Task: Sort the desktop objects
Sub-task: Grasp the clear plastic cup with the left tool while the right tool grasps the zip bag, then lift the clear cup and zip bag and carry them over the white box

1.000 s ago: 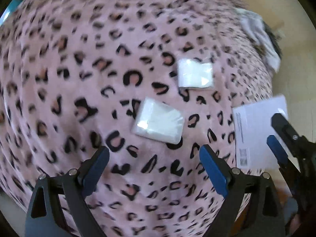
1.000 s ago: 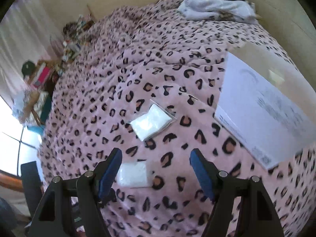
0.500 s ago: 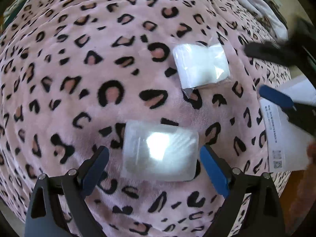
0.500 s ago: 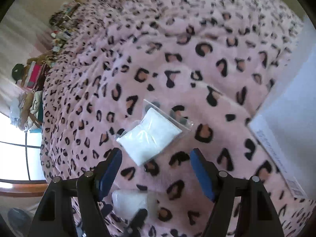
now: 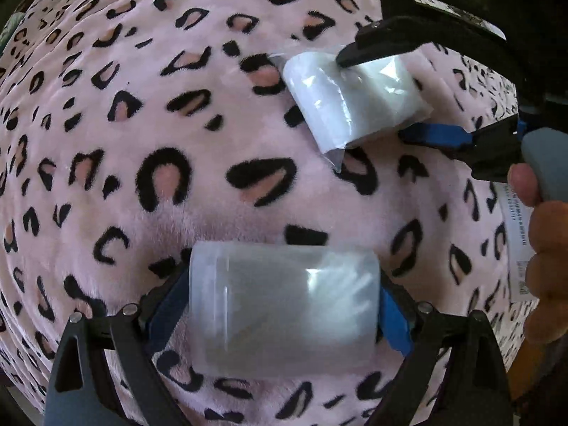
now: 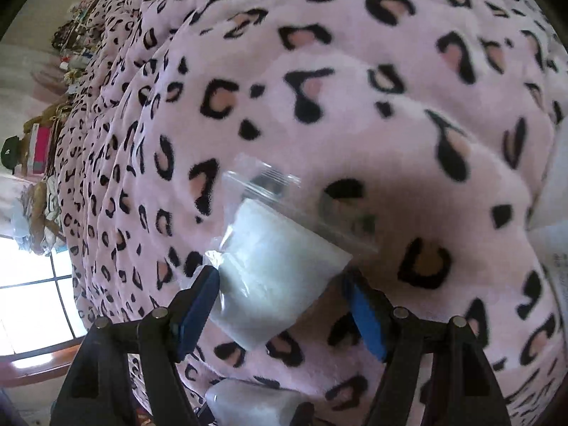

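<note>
1. Pink leopard-print blanket covers the whole work surface; in the right wrist view, a window and a cluttered shelf lie beyond its far edge at left.
2. Left gripper: jaws wide, its 2 blue pads flanking the near bag, a clear pouch of white material lying flat on the blanket. Whether the pads press on the pouch cannot be told.
3. Right gripper: jaws partly spread, straddling the far bag, a zip-top pouch of white powder that lies tilted on the blanket with its clear sealed end pointing away. The left pad sits at the bag's edge; firm contact cannot be told.
4. From the left wrist view, the right gripper enters at upper right, 1 black finger over the far bag and 1 blue pad beside it.
5. White printed sheet lies at the blanket's right edge, partly behind the person's hand.
</note>
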The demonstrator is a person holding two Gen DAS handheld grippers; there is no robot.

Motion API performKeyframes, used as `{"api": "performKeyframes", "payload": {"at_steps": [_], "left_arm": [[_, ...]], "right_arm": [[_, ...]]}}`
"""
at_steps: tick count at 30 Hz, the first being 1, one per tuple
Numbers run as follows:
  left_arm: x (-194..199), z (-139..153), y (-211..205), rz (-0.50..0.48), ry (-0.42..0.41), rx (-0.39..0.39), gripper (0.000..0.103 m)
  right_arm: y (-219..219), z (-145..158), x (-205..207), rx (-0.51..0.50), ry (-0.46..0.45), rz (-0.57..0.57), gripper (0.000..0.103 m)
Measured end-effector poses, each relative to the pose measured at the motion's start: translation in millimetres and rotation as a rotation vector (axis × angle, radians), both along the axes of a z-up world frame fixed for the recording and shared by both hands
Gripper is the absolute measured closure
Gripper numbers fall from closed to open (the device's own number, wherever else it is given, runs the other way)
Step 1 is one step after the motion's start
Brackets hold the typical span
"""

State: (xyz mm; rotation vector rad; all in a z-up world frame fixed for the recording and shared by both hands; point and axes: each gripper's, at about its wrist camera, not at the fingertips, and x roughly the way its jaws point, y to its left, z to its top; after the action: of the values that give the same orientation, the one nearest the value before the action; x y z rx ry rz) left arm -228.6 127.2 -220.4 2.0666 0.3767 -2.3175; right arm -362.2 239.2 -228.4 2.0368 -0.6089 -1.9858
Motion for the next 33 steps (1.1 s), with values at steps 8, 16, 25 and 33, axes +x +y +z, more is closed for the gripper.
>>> {"api": "performKeyframes", "payload": {"at_steps": [8,16,25,33], "left_arm": [[4.7,0.7,-8.2,0.005,0.029,0.018,0.023],[19.0,20.7,-28.7,0.023,0.054,-0.006,0.023],[41.4,63.0,-74.2,0.068,0.105,-0.059,0.023],[57.4,104.1,-79.8,0.05,0.167,-0.093,0.023]], "right_arm": [[3.8,-2.3,0.1,-0.085,0.027,-0.008,0.059],[4.5,18.3,14.4,-0.068,0.103,0.033,0.069],[20.2,38.8,51.8,-0.065,0.141,0.041,0.072],[34.8,72.1,92.4,-0.077,0.186,0.003,0.072]]}}
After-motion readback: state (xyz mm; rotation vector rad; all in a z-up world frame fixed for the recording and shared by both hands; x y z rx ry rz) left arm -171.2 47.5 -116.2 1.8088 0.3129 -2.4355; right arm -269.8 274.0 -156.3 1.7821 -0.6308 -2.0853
